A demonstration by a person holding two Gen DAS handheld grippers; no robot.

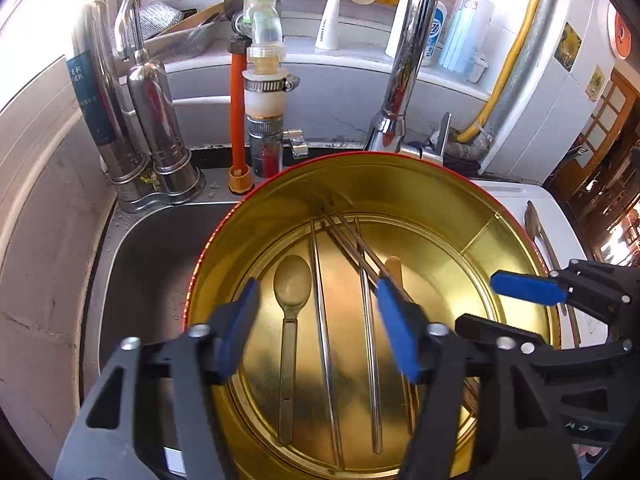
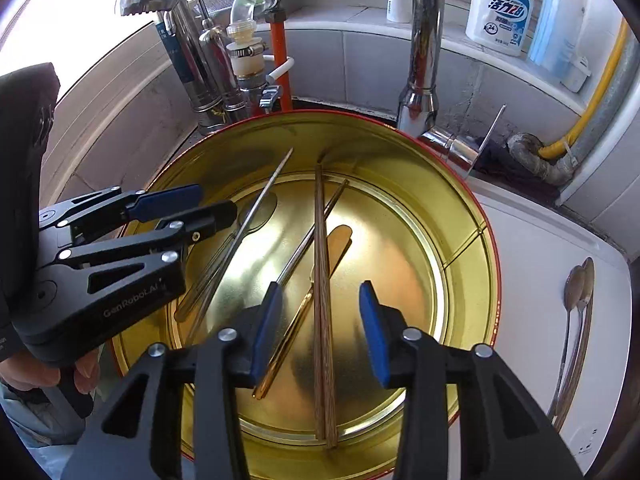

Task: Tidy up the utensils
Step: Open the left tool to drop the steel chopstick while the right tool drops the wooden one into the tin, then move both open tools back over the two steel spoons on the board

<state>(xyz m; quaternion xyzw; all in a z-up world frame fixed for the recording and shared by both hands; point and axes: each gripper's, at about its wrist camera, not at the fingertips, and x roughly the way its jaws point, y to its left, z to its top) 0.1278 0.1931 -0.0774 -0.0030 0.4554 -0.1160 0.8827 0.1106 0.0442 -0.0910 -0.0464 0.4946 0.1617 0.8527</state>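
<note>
**Both grippers apart above the gold tin of utensils**

The round tin (image 1: 404, 184), gold inside with a red outer rim, sits at the sink's edge, partly over the steel basin (image 1: 144, 256) at its 9 o'clock and beside the white worktop (image 2: 532, 264) at its 3 o'clock. Its wall stands tall all round, so the only way in is from above.

The left gripper (image 1: 320, 328) hangs over the tin's 6 o'clock side with its blue pads spread wide and nothing between them; below the gap lie a spoon (image 1: 292, 288) and metal chopsticks (image 1: 326, 320), flat on the tin floor and running from 6 toward 12 o'clock. The far ends of the chopsticks bunch against the wall near 12 o'clock.

The right gripper (image 2: 318, 332) is also apart, its pads clear on either side of a pair of wooden chopsticks (image 2: 322, 280) that lie straight along the 6-to-12 line. A gold-handled utensil (image 2: 288, 340) crosses just beside them, slanting toward 1 o'clock. In the right wrist view the left gripper stands at 9 o'clock over the tin's rim, near but apart.

The tin's floor toward 3 o'clock is bare. Two spoons (image 2: 576, 292) lie side by side on the worktop outside the tin, near its far edge. The tap (image 2: 424, 52) rises just behind the tin at 12 o'clock.
</note>
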